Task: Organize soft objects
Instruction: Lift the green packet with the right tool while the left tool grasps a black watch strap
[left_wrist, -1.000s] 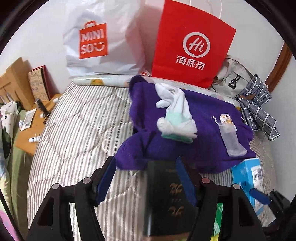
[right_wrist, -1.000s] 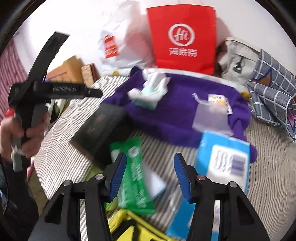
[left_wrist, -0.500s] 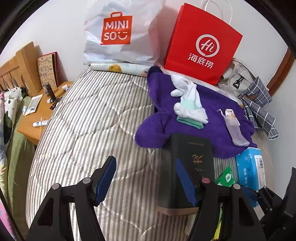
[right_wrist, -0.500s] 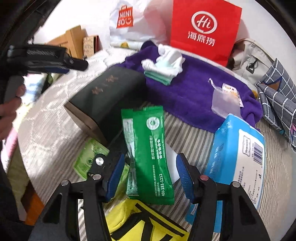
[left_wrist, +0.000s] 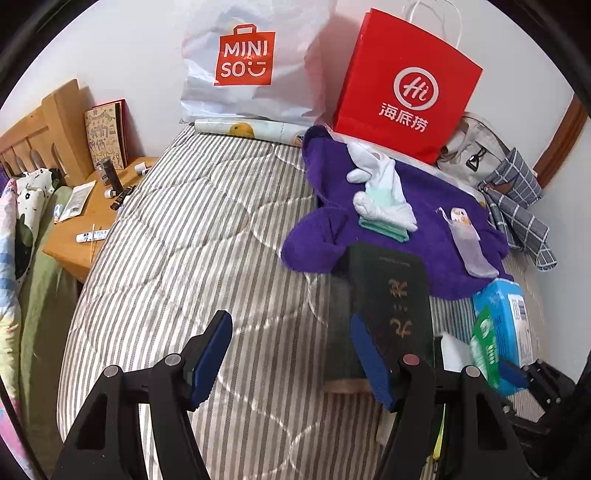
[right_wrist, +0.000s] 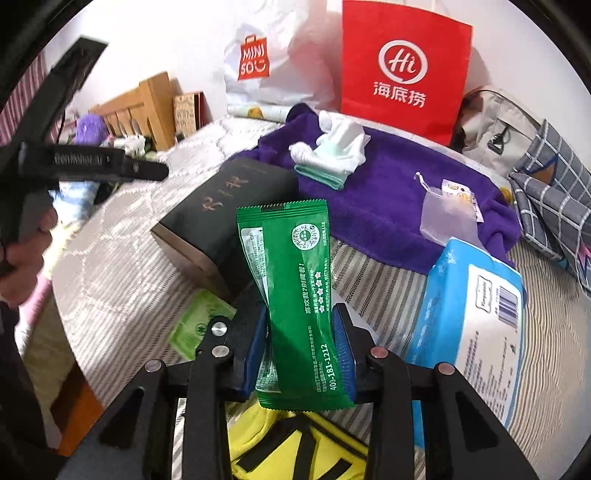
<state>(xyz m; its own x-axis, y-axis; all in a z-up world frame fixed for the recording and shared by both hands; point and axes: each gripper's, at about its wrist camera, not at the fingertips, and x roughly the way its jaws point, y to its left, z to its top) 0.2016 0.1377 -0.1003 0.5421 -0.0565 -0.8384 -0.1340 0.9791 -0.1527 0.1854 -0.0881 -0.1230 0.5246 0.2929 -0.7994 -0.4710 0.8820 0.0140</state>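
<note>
Green packet (right_wrist: 301, 295) stands lengthwise along the right gripper (right_wrist: 301, 345), whose closing jaws now pinch it, previously apart; left gripper (left_wrist: 291, 354) wide, empty.

Two shopping bags (left_wrist: 402, 92), one purple towel (right_wrist: 388, 192), perhaps two green packets (right_wrist: 299, 295).

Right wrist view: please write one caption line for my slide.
Right gripper closing its fingers on a green sachet above the striped bed, near a dark box.

MINISO on white bag (left_wrist: 251, 62), 400-181-1212 on green packet (right_wrist: 303, 295)
</note>
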